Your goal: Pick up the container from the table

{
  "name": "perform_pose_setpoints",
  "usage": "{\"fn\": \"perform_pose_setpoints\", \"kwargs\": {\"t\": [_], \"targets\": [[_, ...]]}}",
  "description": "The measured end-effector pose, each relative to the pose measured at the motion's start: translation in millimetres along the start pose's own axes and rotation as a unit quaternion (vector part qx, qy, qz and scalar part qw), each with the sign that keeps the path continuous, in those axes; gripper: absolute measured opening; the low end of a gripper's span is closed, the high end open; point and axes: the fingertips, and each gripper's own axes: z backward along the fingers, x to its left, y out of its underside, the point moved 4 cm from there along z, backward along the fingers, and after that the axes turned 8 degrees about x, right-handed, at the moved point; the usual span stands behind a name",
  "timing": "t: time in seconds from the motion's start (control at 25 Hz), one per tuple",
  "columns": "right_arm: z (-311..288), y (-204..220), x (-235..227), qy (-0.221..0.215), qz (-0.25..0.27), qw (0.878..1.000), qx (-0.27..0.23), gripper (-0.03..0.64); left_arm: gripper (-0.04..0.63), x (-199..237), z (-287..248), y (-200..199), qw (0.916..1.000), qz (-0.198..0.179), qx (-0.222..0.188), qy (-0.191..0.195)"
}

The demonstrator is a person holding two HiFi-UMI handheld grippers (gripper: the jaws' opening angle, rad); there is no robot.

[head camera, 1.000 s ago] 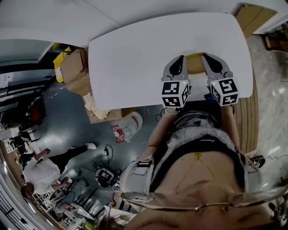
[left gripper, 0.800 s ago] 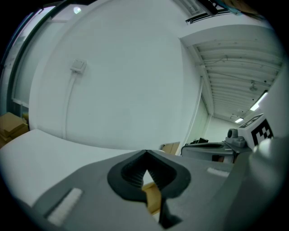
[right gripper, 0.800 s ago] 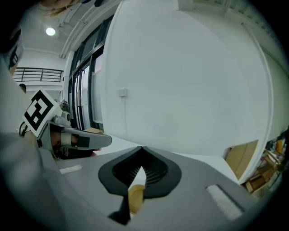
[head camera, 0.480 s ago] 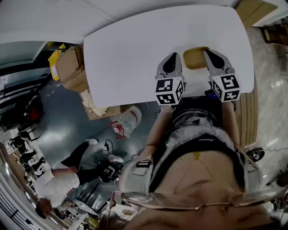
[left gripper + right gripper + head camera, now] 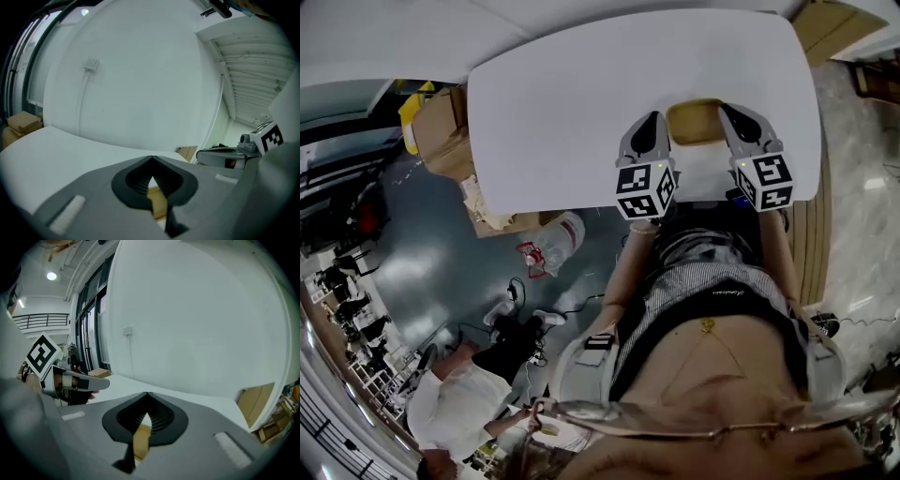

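A shallow tan container (image 5: 696, 122) rests on the white table (image 5: 562, 103) near its front edge, between my two grippers. My left gripper (image 5: 651, 118) sits just left of it with jaws meeting at the tips; my right gripper (image 5: 726, 111) sits just right of it, jaws also together. In the left gripper view the shut left gripper (image 5: 151, 158) shows a strip of the tan container (image 5: 158, 202) through the slit behind its tips. The right gripper view shows the same: the right gripper (image 5: 147, 394) is shut, with the container (image 5: 140, 439) behind its tips. Whether either one pinches the rim is hidden.
Cardboard boxes (image 5: 441, 131) stand on the floor left of the table, with a clear bag (image 5: 558, 253) below its front edge. A person (image 5: 469, 403) is on the floor at lower left. More cardboard (image 5: 830, 28) leans at the far right corner.
The two grippers have spread slightly apart, the left one shifting left, so more of the container shows between them. The person on the floor has moved.
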Motion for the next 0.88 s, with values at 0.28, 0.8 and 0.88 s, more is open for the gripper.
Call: {"fn": "perform_pose_setpoints", "kwargs": {"t": [0.28,0.8,0.88], "targets": [[4.4,0.9,-18.9,-0.021,0.006,1.0,-0.003,0.026,0.0,-21.9,-11.5,0.9,0.9998,0.006,0.0,-0.018],[-5.8,5.5,-39.0,-0.027,0.001,1.0,0.006,0.026,0.0,-16.7,-22.4,1.0,0.9991,0.026,0.004,-0.034],[-6.3,3.8,-43.8,-0.027,-0.001,1.0,0.006,0.026,0.0,-17.3,-25.4,-0.8,0.9991,0.027,0.003,-0.034]]}}
